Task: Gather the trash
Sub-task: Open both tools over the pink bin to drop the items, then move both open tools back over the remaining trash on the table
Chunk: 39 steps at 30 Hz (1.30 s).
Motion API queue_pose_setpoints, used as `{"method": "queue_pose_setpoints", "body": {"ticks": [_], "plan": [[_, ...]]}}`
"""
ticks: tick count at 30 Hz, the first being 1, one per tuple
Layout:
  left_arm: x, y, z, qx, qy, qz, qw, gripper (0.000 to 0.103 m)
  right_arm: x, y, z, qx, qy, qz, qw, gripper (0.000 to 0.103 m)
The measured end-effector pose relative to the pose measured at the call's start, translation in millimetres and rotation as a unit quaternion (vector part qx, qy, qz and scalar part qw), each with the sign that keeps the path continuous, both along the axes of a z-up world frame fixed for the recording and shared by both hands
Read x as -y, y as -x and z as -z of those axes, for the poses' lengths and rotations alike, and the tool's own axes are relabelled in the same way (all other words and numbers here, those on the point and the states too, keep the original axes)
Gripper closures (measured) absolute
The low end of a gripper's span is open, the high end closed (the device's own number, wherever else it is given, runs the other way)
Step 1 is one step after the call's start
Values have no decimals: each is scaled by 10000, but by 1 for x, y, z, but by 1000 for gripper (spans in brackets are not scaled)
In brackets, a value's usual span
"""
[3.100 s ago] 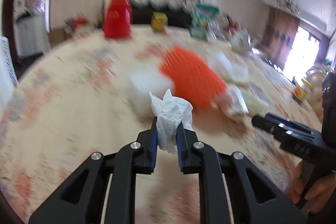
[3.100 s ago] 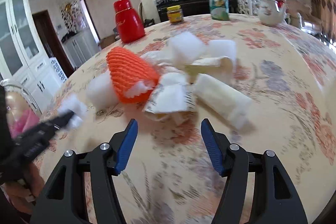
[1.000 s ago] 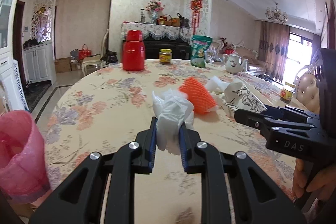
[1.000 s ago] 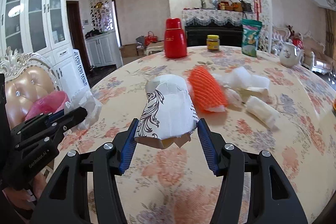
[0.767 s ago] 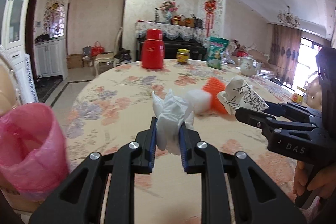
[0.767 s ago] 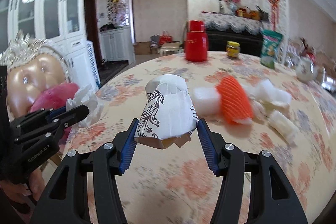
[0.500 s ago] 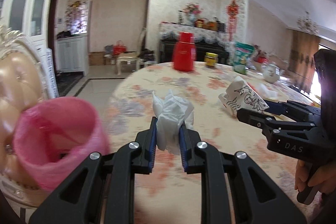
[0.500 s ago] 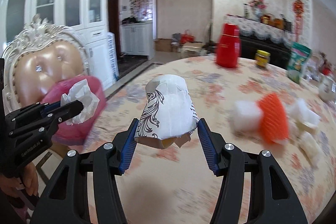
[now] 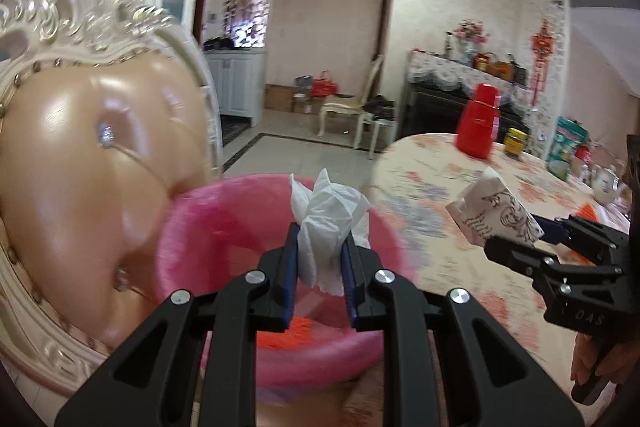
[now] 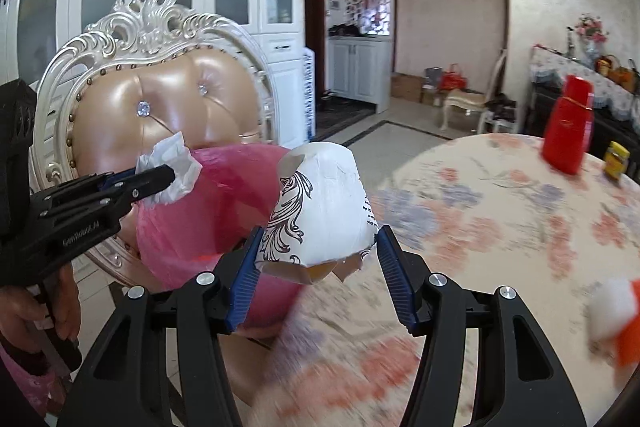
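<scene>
Table is pretty smeared by motion blur, so the flower pattern just past the fingers is mush. The white and orange bits off to the right of the right-hand fingers are cut by the edge, can't tell what they are. Something orange sits in the pink bin under the left fingers, mostly hidden.
</scene>
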State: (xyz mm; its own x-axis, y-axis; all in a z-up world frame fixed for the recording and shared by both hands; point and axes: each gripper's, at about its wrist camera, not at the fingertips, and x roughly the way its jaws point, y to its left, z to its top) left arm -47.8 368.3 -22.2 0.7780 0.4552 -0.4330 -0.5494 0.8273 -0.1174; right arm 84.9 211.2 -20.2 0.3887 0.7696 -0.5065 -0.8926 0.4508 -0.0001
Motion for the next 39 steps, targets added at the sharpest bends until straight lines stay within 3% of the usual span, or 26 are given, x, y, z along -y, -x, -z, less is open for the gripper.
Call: {"method": "queue_pose_setpoints", "body": {"ticks": [7,12,13,14,15,16,18,21,26,28,32,39], "plan": [[-43,-9,9,-136,56,-225,9996,83,-59,-4,10,-161,26,-311,9994,48],[-62,-11,15,-207,139,-310,9992,80,-78,-3,17,-112,109,-460,9988,45],[-62,-10,15,-213,119,-329,9992,72,-80,-4,18,-135,102,-495,9986,40],[-63,-9,16,-215,79,-374,9990,57,-82,-4,19,-150,117,-522,9985,29],[-63,-8,15,-198,35,-446,9988,50,-83,-4,19,-128,113,-529,9985,28],[-62,-7,14,-163,4,-497,9986,44,-82,-4,19,-73,71,-518,9986,27],[-61,-4,12,-108,-71,-587,9982,43,-80,-5,20,-107,83,-511,9986,28],[-55,0,9,-114,-186,-710,9972,35,-72,-6,18,-150,53,-438,9989,27],[-39,10,4,67,-339,-932,9950,9,-45,-7,14,-39,26,-217,9998,27],[-30,11,2,149,-326,-940,9949,5,-31,-12,13,-71,31,-43,10000,27],[-6,-1,0,210,-208,-647,9975,5,-3,-21,15,-57,115,371,9992,25],[51,-39,1,-12,-471,-70,9989,5,61,-36,13,20,59,1002,9949,20]]}}
